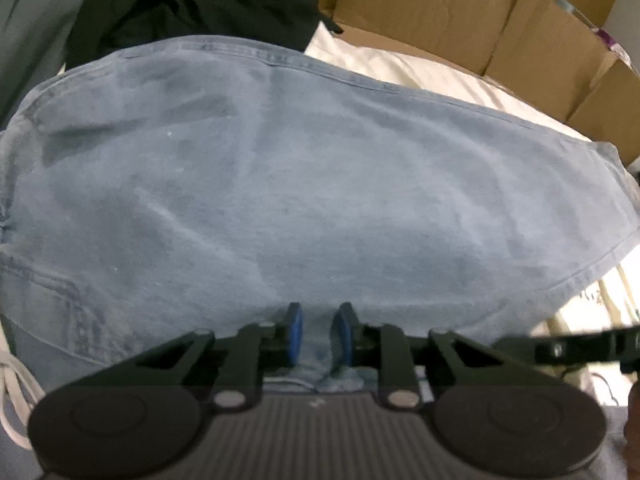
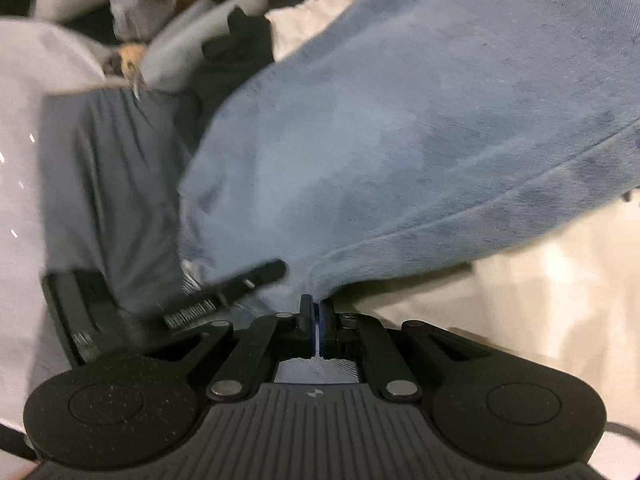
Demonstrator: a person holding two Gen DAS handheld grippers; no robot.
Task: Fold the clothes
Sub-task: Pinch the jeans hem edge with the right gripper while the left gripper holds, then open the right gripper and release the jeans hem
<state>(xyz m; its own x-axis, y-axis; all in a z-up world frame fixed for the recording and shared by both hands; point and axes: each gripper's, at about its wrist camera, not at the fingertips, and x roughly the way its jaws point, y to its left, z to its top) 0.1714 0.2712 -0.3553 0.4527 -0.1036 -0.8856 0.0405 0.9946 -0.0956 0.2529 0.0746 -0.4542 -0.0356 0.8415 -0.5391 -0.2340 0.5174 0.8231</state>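
Observation:
Light blue denim jeans lie spread across a cream sheet. My left gripper is at their near edge, its blue pads closed on a thick bunch of denim. Its right-hand neighbour shows as a black linkage at the right edge of the left wrist view. In the right wrist view the jeans rise away to the upper right. My right gripper is shut on a thin denim edge, pads almost touching. Part of the left gripper shows just to its left.
A black garment is heaped beyond the jeans. Cardboard boxes line the far right. A white cord lies at the left edge. Dark grey cloth and pale grey cloth lie left of the right gripper.

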